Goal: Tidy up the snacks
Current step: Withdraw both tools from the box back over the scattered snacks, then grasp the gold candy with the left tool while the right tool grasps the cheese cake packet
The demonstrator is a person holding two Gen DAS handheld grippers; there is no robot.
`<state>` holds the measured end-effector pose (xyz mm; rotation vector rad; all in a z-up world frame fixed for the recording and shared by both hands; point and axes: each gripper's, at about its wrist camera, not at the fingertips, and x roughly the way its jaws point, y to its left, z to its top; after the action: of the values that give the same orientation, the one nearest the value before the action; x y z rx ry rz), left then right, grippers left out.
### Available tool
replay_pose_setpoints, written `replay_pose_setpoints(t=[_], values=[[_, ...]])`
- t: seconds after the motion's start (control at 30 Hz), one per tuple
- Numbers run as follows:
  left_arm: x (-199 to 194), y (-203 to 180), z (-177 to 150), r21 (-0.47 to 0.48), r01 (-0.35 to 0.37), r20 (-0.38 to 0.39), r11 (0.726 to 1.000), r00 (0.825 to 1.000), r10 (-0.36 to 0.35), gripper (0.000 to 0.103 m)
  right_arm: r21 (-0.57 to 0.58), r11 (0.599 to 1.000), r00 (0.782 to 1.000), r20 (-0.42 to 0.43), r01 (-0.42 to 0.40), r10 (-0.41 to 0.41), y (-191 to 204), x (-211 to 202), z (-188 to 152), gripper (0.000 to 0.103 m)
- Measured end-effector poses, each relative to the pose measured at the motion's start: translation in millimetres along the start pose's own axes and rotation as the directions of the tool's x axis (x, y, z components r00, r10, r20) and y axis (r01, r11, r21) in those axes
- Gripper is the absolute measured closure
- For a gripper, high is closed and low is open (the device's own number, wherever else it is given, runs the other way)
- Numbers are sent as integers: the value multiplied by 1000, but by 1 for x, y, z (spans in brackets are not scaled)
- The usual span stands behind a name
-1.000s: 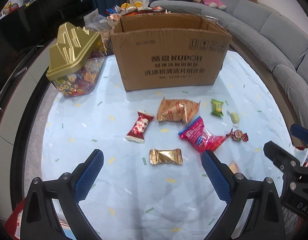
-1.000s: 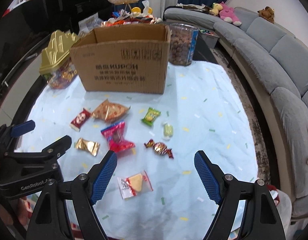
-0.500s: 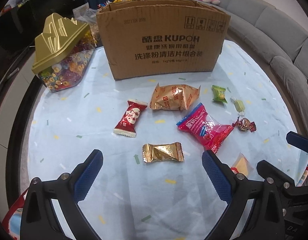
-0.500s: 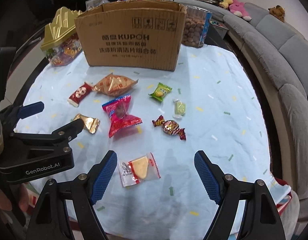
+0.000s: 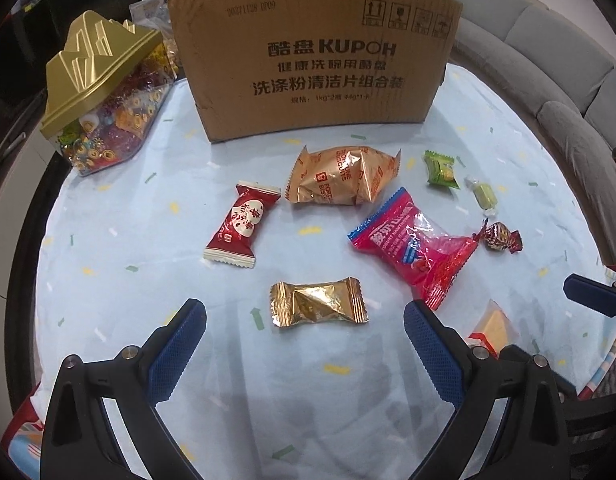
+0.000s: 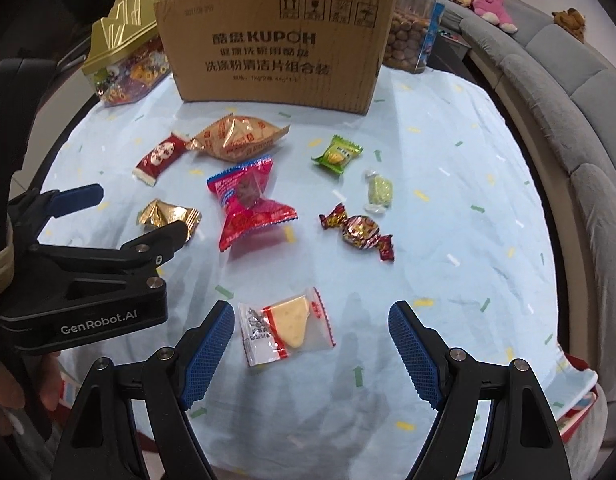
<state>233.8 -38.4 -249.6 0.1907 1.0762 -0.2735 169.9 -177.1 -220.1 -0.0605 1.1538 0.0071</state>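
Observation:
Several wrapped snacks lie on the light blue tablecloth (image 5: 128, 240). My left gripper (image 5: 306, 340) is open and empty just short of a gold foil snack (image 5: 319, 305). Beyond it lie a red candy pack (image 5: 240, 226), a tan biscuit pack (image 5: 341, 176) and a pink-red pack (image 5: 419, 244). My right gripper (image 6: 309, 346) is open and empty, its jaws either side of a cheese-wedge snack (image 6: 286, 326). Further out lie a red-gold twist candy (image 6: 359, 232), a pale green candy (image 6: 379, 191) and a green pack (image 6: 336, 155). The left gripper also shows in the right wrist view (image 6: 108, 216).
A brown cardboard box (image 5: 315, 60) stands at the back of the table. A gold-lidded candy container (image 5: 104, 96) is to its left, a clear jar of round snacks (image 6: 411, 44) to its right. A grey sofa (image 6: 567, 92) curves along the right side.
Both grippers have moved forward and down toward the table. The gold snack now sits near the left jaws and the cheese snack between the right jaws. Both stay open.

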Motion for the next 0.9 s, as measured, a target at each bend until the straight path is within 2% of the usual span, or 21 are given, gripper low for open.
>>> replay_pose_setpoints(t=[0.5, 0.9], values=[[24, 3, -1, -19, 17, -39, 1000, 999, -18, 3, -9, 999, 996, -85, -35, 34, 2, 31, -5, 23], [40, 4, -2, -19, 13, -56, 1000, 998, -14, 7, 6, 999, 993, -104, -47, 48, -2, 44, -6, 23]])
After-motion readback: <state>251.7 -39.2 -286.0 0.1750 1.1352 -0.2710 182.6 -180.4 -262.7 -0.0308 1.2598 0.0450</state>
